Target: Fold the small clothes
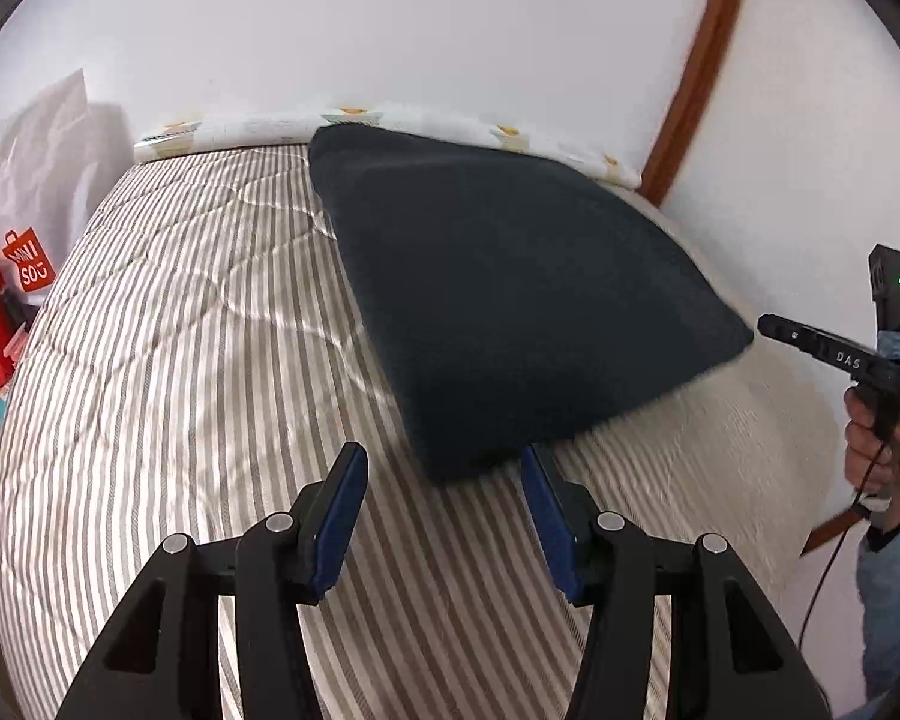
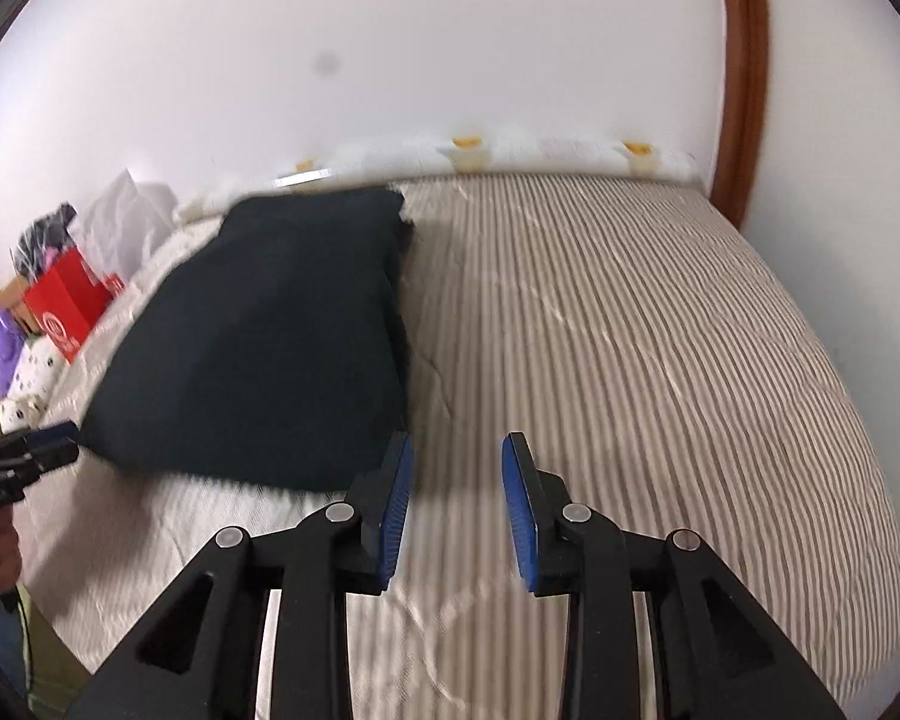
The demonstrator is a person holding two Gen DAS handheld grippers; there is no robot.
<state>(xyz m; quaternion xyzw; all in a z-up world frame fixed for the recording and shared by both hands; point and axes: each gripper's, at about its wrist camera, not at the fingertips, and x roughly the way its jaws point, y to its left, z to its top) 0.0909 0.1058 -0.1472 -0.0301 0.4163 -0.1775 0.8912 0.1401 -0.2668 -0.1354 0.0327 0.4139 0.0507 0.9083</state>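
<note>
Cloth lay folded flat on the striped quilt, toward the wall, likely set there as a finished fold. The left gripper stood half open and empty just short of its near corner. The right gripper, narrower and empty, stood beside its edge. Only the left view showed a hand.

Striped beige quilted bedspread bare across centre and right of right wrist view: free passage. Folded dark navy cloth fills left-centre. Clutter upper left: red cardboard box, white plastic bag. White wall and brown wooden trim close off top, upper right.
</note>
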